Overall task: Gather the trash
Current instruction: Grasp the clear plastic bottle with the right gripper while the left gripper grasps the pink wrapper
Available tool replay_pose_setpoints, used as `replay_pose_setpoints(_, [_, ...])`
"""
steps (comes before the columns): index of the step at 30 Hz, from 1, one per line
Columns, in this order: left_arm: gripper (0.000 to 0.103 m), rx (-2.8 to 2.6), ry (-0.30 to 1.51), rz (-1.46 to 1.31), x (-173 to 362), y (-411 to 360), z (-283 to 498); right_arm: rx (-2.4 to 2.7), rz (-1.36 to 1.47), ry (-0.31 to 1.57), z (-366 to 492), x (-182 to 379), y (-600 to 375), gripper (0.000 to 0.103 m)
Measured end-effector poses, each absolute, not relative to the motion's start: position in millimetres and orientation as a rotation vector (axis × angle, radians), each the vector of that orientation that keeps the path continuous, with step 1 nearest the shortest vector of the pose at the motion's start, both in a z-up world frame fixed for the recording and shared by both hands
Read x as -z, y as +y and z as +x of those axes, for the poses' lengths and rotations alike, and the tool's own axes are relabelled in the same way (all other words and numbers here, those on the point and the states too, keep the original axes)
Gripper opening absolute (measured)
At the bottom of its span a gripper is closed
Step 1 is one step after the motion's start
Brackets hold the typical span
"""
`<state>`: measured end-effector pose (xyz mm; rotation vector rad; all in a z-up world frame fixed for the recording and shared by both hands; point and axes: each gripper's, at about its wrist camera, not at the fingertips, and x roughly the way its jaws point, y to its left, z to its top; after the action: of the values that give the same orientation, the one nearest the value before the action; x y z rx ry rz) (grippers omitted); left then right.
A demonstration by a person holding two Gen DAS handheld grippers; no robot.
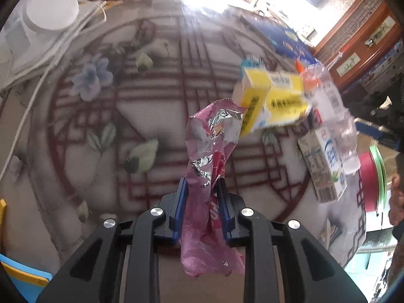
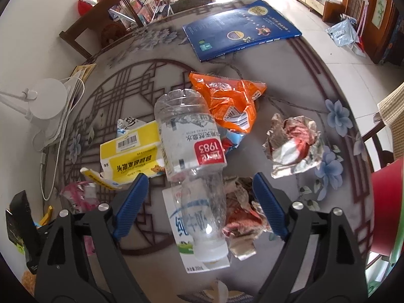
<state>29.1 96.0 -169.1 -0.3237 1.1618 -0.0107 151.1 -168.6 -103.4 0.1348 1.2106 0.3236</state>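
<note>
Black angular frames on left gripper [image 1: 202, 199] and right gripper [image 2: 199, 202], ribbed blue pads, round silver screws.
</note>
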Motion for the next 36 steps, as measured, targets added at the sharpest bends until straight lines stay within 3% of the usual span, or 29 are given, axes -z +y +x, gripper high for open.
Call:
replay_pose_setpoints(12, [0.022,0.009,1.127,-0.403,156.2,102.9,27.9,-0.352,0.095,1.288,168.8,132.5,-147.6,0.082])
replay_pose_setpoints(16, [0.023,0.004,1.13,-0.404,155.3,105.5,28.4,-0.382,0.079,1.274,164.8,129.7,-142.8,0.059])
replay_pose_setpoints(19, [0.023,0.01,1.138,-0.41,155.5,104.6,28.0,-0.393,0.09,1.256,159.4,123.0,-146.0,0.047])
replay_pose_setpoints(36, [0.023,0.035,1.104,-0.358,136.3,86.7,22.1,-0.434,0.179,1.148,95.8,74.4,-174.7,0.046])
